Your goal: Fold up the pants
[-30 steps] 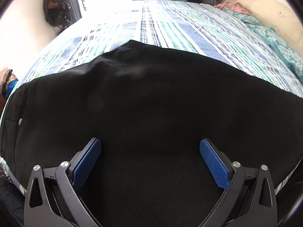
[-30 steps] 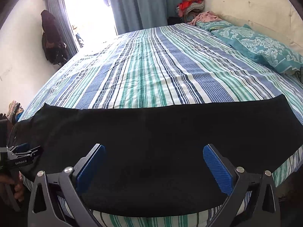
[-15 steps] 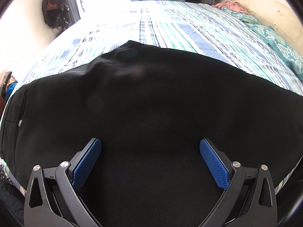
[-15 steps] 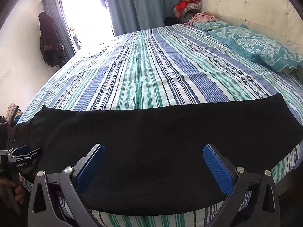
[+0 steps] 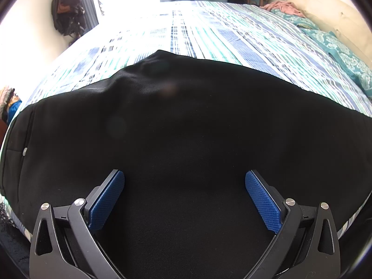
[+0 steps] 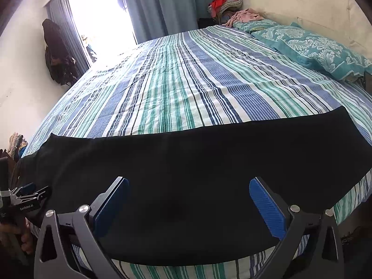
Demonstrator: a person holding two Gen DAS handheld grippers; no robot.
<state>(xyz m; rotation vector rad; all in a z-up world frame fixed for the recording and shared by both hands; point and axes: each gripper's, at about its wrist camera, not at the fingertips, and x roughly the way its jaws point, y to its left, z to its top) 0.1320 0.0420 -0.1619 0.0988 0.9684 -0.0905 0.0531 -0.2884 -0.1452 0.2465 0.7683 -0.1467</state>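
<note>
A wide bed (image 6: 186, 88) with a blue, green and white striped sheet fills the room. Teal pillows (image 6: 313, 46) lie against a cream headboard (image 6: 302, 7). Blue curtains (image 6: 174, 4) flank a glaring bright window (image 6: 97, 16). Dark clothes (image 6: 55, 51) hang on the white wall.

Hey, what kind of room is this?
Most likely a bedroom: a bed with a striped blue-green sheet, a teal patterned pillow by the cream padded headboard, and grey-blue curtains.
</note>
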